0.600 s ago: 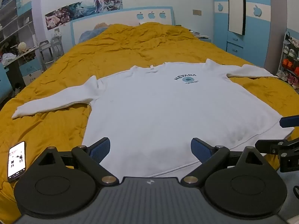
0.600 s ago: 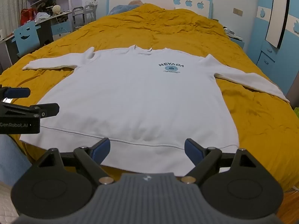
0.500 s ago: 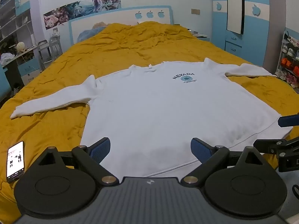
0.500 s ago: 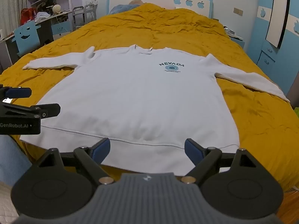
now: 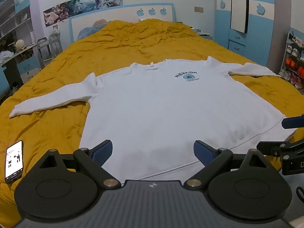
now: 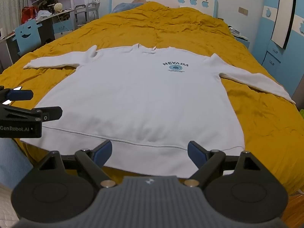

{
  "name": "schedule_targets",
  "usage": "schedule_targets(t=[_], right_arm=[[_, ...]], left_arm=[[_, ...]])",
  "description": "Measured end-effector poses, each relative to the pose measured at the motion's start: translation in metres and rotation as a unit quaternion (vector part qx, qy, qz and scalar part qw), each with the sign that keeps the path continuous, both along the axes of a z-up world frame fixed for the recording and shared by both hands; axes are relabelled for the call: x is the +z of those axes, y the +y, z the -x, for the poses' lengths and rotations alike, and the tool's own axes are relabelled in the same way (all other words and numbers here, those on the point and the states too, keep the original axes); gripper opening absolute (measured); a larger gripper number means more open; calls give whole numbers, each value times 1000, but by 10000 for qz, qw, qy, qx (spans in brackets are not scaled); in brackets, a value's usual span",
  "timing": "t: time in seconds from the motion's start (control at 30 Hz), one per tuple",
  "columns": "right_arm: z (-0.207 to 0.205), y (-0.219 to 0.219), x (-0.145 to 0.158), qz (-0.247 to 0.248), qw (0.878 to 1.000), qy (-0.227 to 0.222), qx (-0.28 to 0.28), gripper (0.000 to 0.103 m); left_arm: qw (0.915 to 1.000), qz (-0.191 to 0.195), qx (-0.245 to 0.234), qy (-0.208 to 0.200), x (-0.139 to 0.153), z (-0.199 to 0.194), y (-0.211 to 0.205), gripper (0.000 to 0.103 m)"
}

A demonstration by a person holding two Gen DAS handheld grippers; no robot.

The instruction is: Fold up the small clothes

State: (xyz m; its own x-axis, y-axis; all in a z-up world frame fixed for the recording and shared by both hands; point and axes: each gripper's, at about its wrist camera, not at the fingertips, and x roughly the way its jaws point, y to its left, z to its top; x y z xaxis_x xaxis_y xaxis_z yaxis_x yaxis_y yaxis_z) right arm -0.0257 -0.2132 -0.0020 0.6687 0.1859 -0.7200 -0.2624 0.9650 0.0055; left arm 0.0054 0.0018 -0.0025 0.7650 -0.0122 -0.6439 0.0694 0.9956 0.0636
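A white long-sleeved sweatshirt point(image 5: 161, 104) with a blue "NEVADA" print lies flat, front up, on a yellow bedspread point(image 5: 123, 41), sleeves spread out to both sides. It also shows in the right wrist view point(image 6: 142, 98). My left gripper point(image 5: 153, 152) is open and empty, just above the hem near its left part. My right gripper point(image 6: 150, 153) is open and empty above the hem near its right part. Each gripper shows at the edge of the other's view: the right one point(image 5: 285, 133) and the left one point(image 6: 32, 104).
A lit phone point(image 5: 14, 160) lies on the bedspread left of the hem. A white-and-blue headboard point(image 5: 121, 17) stands at the far end. A blue wardrobe point(image 5: 247, 19) is on the right, a desk and shelves point(image 6: 47, 19) on the left.
Both grippers have drifted slightly; the sweatshirt lies as before and the jaws stay open.
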Motion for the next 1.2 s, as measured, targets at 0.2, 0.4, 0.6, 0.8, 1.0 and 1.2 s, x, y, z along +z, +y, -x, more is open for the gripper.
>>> schedule_targets(t=[0.2, 0.4, 0.6, 0.8, 1.0, 1.2], right_arm=[[0, 3, -3, 7, 10000, 11, 10, 83], [-3, 3, -3, 25, 10000, 77, 32, 83], [-4, 3, -3, 49, 9999, 97, 46, 83], [-4, 4, -2, 51, 9999, 93, 51, 83], [-4, 4, -2, 60, 9999, 93, 51, 83], [-4, 4, -3, 57, 9999, 90, 59, 83]], left_arm=[[10000, 11, 12, 37, -2, -1, 0, 103], [10000, 26, 20, 51, -2, 0, 1, 103], [10000, 44, 24, 82, -3, 1, 3, 103], [10000, 43, 21, 82, -3, 1, 3, 103], [10000, 45, 24, 82, -3, 1, 3, 103], [10000, 47, 17, 80, -3, 1, 3, 103]])
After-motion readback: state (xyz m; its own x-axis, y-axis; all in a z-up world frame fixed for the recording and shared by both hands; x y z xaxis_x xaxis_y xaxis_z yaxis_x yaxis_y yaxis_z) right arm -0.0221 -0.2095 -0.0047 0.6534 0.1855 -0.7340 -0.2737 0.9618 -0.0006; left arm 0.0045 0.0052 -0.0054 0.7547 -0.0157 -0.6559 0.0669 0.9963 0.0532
